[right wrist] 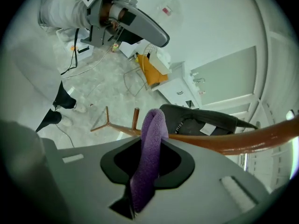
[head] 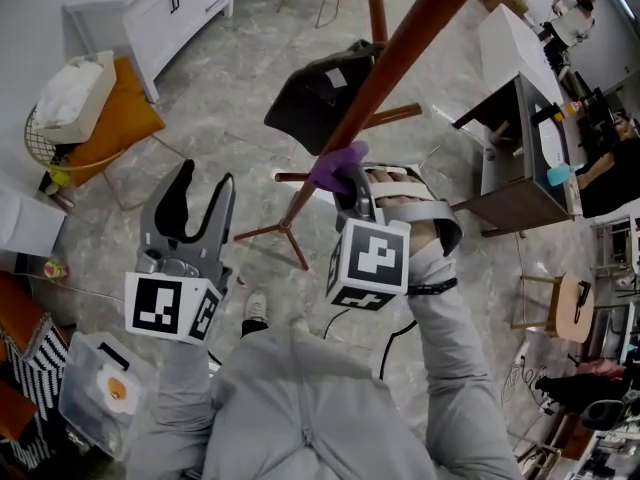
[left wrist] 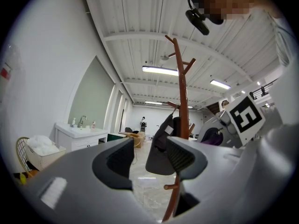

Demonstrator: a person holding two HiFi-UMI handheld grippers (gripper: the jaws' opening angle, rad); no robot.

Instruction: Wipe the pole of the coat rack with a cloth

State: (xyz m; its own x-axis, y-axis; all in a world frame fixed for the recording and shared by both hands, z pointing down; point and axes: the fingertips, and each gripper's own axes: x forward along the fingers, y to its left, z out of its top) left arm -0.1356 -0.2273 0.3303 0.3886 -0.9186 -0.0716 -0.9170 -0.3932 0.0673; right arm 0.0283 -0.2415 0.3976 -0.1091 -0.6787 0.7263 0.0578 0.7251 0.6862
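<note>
The brown coat rack pole [head: 385, 63] slants from the top right down to its tripod feet [head: 285, 226] on the floor. A dark garment [head: 318, 93] hangs on it. My right gripper [head: 345, 175] is shut on a purple cloth [head: 336, 165], which presses against the pole low down. In the right gripper view the cloth [right wrist: 149, 153] stands up between the jaws and touches the pole [right wrist: 224, 141]. My left gripper [head: 202, 200] is held open and empty to the left of the pole, apart from it. In the left gripper view the pole [left wrist: 182, 92] rises beyond the open jaws.
A white cabinet [head: 170, 8] stands at the back left, with a wire basket holding an orange cushion [head: 95, 123] near it. A desk [head: 520, 148] and a stool [head: 565, 308] are to the right. A clear plastic box [head: 100, 388] lies by my left side.
</note>
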